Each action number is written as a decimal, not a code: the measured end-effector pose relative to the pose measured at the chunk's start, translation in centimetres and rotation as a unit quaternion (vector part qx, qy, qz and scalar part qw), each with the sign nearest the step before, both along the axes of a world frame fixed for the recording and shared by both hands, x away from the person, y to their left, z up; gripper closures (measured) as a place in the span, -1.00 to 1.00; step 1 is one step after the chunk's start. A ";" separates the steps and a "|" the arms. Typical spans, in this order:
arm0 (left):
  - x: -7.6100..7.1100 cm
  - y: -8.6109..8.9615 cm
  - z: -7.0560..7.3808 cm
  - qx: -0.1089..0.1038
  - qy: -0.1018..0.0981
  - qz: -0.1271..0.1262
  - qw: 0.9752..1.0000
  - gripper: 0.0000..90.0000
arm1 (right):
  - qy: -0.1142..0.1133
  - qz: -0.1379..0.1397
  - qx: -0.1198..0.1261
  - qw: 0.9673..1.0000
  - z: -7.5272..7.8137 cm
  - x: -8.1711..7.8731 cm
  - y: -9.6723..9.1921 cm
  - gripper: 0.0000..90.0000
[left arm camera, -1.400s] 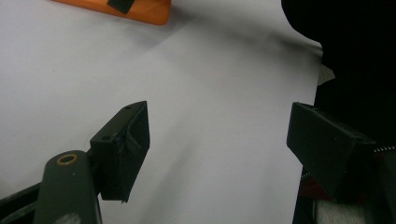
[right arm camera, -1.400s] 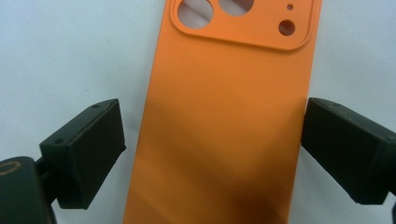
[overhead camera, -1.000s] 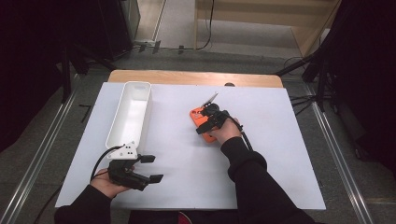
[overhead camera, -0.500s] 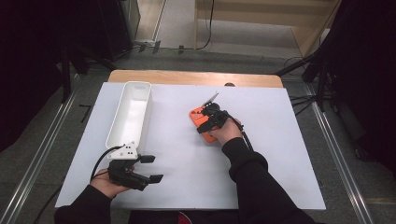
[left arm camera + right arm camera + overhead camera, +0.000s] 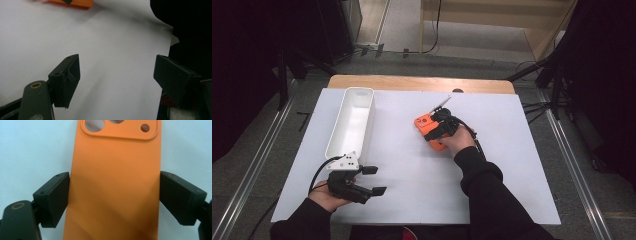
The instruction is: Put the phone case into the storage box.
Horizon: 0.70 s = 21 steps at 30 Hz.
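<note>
At the frame's centre we see the right gripper (image 5: 438, 131) over the orange phone case (image 5: 113, 185), its jaws just closed in to touch both long edges. Lower left, our left gripper (image 5: 367, 180) stands wide, holding nothing, beside the white tray (image 5: 362, 100).

Phone case (image 5: 428, 127) flat on the table sheet (image 5: 512, 150) right of centre, between the right gripper's (image 5: 441, 131) jaws; tray (image 5: 352, 122) well left of it; left gripper (image 5: 373, 180) just before the tray's near end.
</note>
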<state>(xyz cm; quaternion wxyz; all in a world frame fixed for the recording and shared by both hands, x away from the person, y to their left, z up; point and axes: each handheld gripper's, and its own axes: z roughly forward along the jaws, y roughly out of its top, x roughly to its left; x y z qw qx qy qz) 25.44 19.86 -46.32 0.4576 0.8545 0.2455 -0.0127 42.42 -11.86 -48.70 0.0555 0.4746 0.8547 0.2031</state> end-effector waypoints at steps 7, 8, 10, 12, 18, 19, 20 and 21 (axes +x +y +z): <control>0.0 0.0 0.0 0.000 0.001 -0.001 1.000 -0.51 | 0.015 -0.006 0.040 0.999 0.9 0.0 -0.6 -0.70; 0.0 0.0 0.0 -0.001 0.001 -0.001 1.000 -0.51 | 0.014 -0.007 0.046 0.999 1.1 0.1 -0.7 -0.70; 0.0 0.0 0.0 0.000 0.001 -0.001 1.000 -0.51 | 0.018 -0.009 0.057 0.998 1.3 0.0 -1.0 -0.70; 0.0 0.0 0.0 -0.001 0.002 -0.001 1.000 -0.51 | 0.021 -0.011 0.073 0.997 1.6 0.0 -1.3 -0.70; 0.0 0.0 0.0 0.000 0.002 -0.001 1.000 -0.51 | 0.034 -0.014 0.122 0.992 2.2 0.0 -2.1 -0.70; 0.0 0.0 0.0 -0.001 0.002 -0.001 1.000 -0.51 | 0.035 -0.013 0.125 0.991 2.3 0.0 -2.3 -0.70; 0.0 0.0 0.0 -0.001 0.003 -0.001 1.000 -0.51 | 0.036 -0.014 0.132 0.991 2.5 -0.1 -2.3 -0.70; 0.0 0.0 0.0 -0.001 0.003 -0.001 1.000 -0.51 | 0.035 -0.014 0.140 0.989 2.8 -0.2 -2.5 -0.70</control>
